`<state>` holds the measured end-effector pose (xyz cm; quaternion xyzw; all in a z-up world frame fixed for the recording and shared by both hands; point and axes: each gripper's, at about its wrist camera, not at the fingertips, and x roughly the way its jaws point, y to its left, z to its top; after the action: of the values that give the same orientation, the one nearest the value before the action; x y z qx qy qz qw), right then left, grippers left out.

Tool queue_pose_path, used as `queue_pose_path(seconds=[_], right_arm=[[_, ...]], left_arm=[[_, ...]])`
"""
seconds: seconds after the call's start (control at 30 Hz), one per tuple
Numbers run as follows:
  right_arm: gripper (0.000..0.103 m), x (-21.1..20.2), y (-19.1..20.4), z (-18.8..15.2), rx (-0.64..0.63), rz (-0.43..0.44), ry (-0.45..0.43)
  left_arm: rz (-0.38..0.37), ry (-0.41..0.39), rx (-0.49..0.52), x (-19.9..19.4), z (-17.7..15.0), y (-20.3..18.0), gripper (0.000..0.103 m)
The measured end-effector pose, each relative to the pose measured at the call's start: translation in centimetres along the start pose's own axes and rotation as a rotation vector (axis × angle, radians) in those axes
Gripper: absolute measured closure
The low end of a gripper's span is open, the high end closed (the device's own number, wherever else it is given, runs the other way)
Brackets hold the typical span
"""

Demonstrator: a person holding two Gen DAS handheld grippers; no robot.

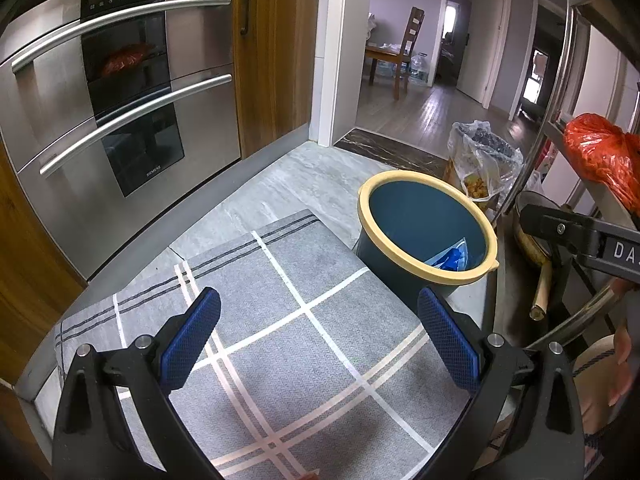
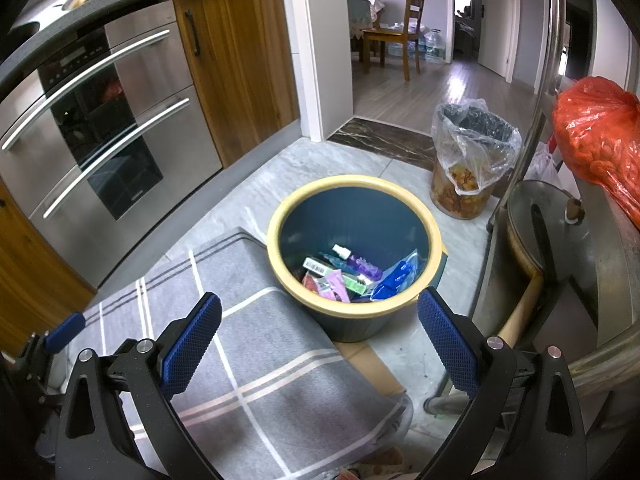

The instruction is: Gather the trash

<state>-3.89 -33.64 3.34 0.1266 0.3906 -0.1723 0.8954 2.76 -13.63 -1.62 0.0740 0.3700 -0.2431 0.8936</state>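
Note:
A dark blue trash bin with a yellow rim [image 2: 282,208] [image 1: 362,200] stands on the kitchen floor at the edge of a grey checked mat [image 2: 260,360] [image 1: 300,340]. Inside it lie several pieces of trash: a purple spray bottle [image 2: 360,265], a green box [image 2: 320,267], pink packets [image 2: 334,286] and a blue wrapper [image 2: 394,280] [image 1: 452,258]. My right gripper [image 2: 319,322] hangs open just above and in front of the bin, holding nothing. My left gripper [image 1: 319,320] is open over the mat, left of the bin, also holding nothing. In the left wrist view the right gripper's black body [image 1: 580,236] shows at the right edge.
A steel double oven [image 1: 120,120] and wooden cabinets [image 1: 276,52] line the left. A second bin with a clear plastic liner [image 2: 472,152] stands behind the blue one. A red plastic bag [image 2: 600,128], a metal rack and a pot [image 2: 540,220] crowd the right. A doorway opens to a dining room.

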Motion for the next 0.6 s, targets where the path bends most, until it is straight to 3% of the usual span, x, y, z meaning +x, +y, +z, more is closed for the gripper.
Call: queue_pose_path(seconds=[0.6], right_arm=[[0.005, -0.01, 0.02, 0.04, 0.002, -0.001, 0.0]], left_arm=[[-0.024, -0.01, -0.017, -0.07, -0.23, 0.3, 0.006]])
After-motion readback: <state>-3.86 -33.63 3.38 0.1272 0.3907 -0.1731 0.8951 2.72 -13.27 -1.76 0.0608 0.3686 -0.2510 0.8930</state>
